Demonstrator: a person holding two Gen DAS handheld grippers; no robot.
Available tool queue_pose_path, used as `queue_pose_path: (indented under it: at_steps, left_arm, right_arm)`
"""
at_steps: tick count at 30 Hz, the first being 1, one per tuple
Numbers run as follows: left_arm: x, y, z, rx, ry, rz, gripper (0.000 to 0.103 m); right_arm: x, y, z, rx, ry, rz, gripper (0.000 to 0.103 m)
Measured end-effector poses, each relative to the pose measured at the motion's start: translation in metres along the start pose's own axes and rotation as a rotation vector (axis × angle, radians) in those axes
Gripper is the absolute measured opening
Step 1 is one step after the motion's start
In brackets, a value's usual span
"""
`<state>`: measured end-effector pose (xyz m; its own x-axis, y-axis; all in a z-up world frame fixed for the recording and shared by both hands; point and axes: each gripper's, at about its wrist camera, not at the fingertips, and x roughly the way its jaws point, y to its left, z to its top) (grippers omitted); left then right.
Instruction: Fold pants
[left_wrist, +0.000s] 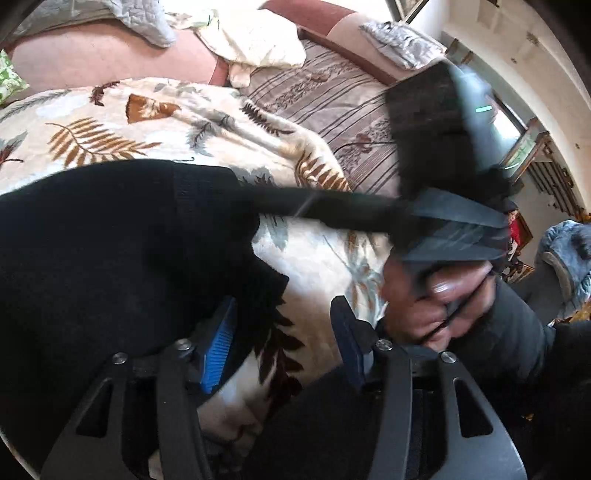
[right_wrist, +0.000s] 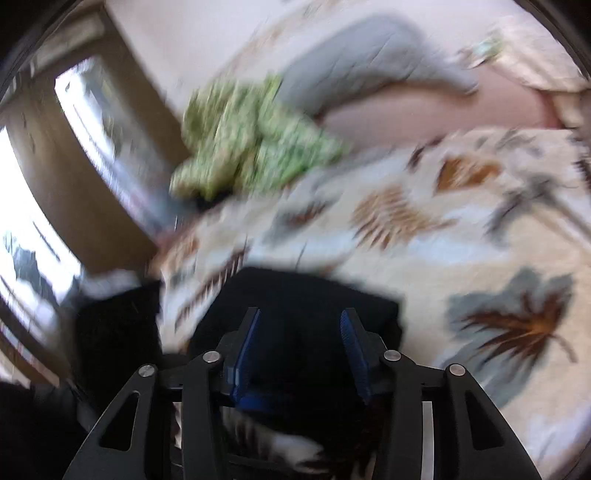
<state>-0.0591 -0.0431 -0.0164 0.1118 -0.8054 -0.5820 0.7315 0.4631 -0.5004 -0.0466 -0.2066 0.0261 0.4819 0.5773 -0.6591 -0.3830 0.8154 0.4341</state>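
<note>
Left gripper (left_wrist: 284, 332) spread over black pants (left_wrist: 110, 258) on the leaf-print blanket (left_wrist: 147, 122).
The pants lie on the blanket's near side; the right gripper (right_wrist: 301, 347), jaws apart, has the black cloth between unpressed pads.

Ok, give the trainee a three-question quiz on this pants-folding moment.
1. True or false: the black pants lie on a leaf-print blanket.
2. In the left wrist view, what sits between the left gripper fingers? A) a white pillow B) blanket, with pants fabric at the left finger C) a shoe
3. Name the colour of the crumpled cloth beyond the right gripper.

Key: 1 true; 2 B; 3 green.
</note>
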Motion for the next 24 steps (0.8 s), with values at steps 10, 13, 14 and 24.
queue_pose_path:
  at_steps: [10,13,14,24]
  left_arm:
    - [-0.108,0.054,-0.033,-0.134,-0.18,0.215,0.029]
    - [-0.094,0.06,-0.037,-0.157,-0.167,0.228,0.02]
    - [-0.089,0.06,-0.04,-0.161,-0.152,0.234,0.017]
    - [-0.056,0.074,-0.052,-0.214,-0.176,0.202,0.0]
  right_arm:
    - [0.012,-0.002,-0.01,-0.13,0.115,-0.174,0.029]
    - [0.002,0.02,-0.018,-0.233,0.086,-0.109,0.028]
    - [0.005,0.025,-0.02,-0.257,0.108,-0.1,0.028]
    - [0.02,0.007,-0.036,-0.28,0.218,-0.117,0.021]
